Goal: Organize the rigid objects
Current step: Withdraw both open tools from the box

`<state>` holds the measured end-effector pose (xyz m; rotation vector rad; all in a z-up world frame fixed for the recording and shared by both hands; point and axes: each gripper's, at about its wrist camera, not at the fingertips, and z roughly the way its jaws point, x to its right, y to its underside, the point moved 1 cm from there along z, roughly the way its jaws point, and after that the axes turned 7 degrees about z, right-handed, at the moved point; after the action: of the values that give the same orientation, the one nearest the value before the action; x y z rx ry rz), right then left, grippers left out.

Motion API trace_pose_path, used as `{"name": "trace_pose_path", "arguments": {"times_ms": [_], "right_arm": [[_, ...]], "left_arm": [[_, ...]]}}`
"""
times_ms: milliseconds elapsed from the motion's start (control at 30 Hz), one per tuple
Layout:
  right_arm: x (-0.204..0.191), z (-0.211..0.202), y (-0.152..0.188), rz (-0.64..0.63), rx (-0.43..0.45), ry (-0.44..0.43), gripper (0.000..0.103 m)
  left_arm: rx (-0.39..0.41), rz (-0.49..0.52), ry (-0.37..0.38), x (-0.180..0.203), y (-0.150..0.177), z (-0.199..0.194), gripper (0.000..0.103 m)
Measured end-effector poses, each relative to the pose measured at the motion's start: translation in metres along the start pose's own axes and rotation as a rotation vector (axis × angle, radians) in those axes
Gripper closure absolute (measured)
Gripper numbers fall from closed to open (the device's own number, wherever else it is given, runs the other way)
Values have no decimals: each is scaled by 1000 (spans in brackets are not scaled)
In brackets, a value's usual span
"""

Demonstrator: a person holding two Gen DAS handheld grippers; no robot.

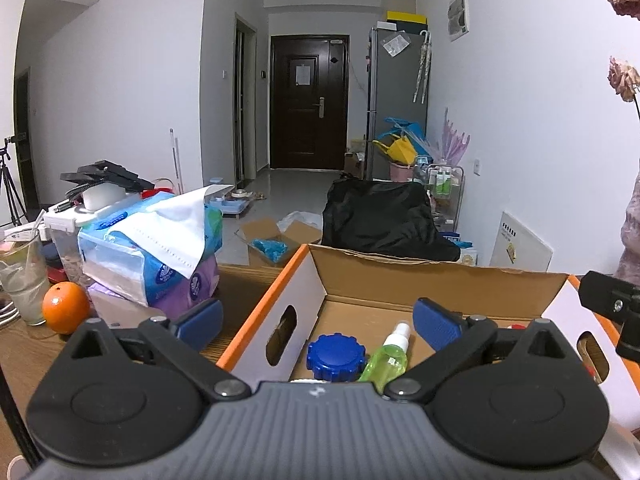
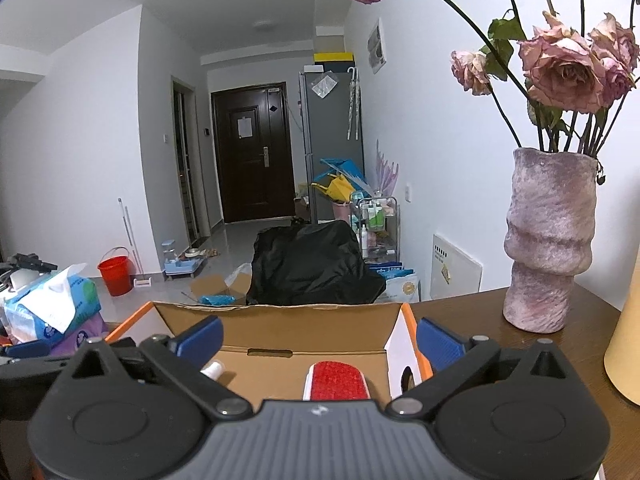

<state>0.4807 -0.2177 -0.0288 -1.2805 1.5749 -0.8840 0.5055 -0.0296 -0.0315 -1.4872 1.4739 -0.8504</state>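
Note:
An open cardboard box with orange-edged white sides sits on the wooden table. Inside it lie a blue ribbed jar lid and a green spray bottle with a white cap. My left gripper is open and empty, straddling the box's left wall. In the right wrist view the box holds a red and white lint brush and the spray bottle's white cap. My right gripper is open and empty, straddling the box's right wall. The right gripper's body shows in the left wrist view.
Left of the box are stacked tissue packs, an orange, a glass and clutter. A pink vase with dried roses stands right of the box, with a yellow object at the far right.

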Motion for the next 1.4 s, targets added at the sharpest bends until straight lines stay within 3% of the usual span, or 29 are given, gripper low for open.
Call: {"name": "trace_pose_path", "arguments": {"times_ms": [133, 733, 1400], "right_arm": [[2, -3, 0, 1, 5, -2, 0], [12, -43, 3, -47, 53, -16, 0], [37, -112, 30, -77, 74, 5, 0]], "left_arm": [[-7, 0, 32, 0, -1, -1, 0], [59, 27, 46, -4, 5, -43, 0], [61, 21, 30, -29, 47, -109, 0]]}}
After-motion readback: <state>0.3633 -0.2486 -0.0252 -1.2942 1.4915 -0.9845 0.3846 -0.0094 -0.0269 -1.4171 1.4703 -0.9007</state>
